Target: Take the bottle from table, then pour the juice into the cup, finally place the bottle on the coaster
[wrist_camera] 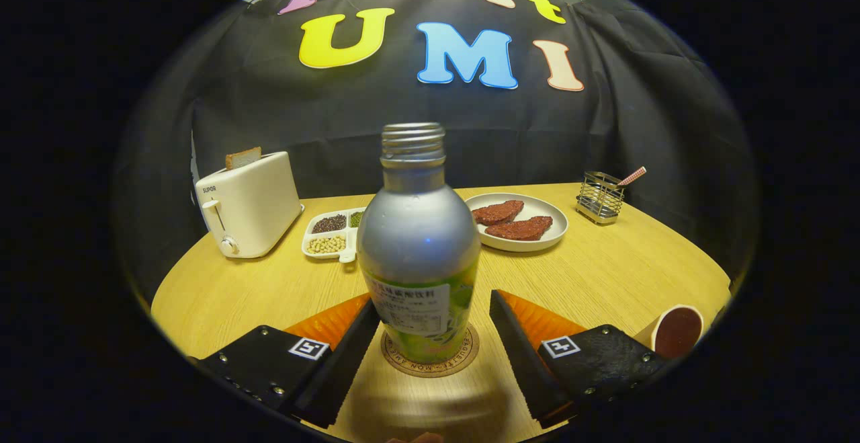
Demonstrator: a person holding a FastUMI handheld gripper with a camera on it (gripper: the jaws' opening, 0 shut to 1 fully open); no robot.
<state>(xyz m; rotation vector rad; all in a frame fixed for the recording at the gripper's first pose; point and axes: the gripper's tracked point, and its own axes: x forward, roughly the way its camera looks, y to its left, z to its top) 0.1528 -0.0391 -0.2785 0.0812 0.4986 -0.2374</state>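
A silver bottle [418, 248] with a green label and an uncapped threaded neck stands upright on a round cork coaster [430, 362] on the wooden table [605, 275]. My gripper [430, 322] is open. The left finger sits close against the bottle's lower side, while a clear gap separates the right finger from it. A cup [675, 330] holding dark liquid sits to the right, beyond the right finger.
A white toaster [248, 202] with a bread slice stands at the back left. Beside it lies a divided tray of beans [332, 233]. A plate [519, 222] with two brown pieces sits behind the bottle. A wire holder [600, 196] stands at the back right.
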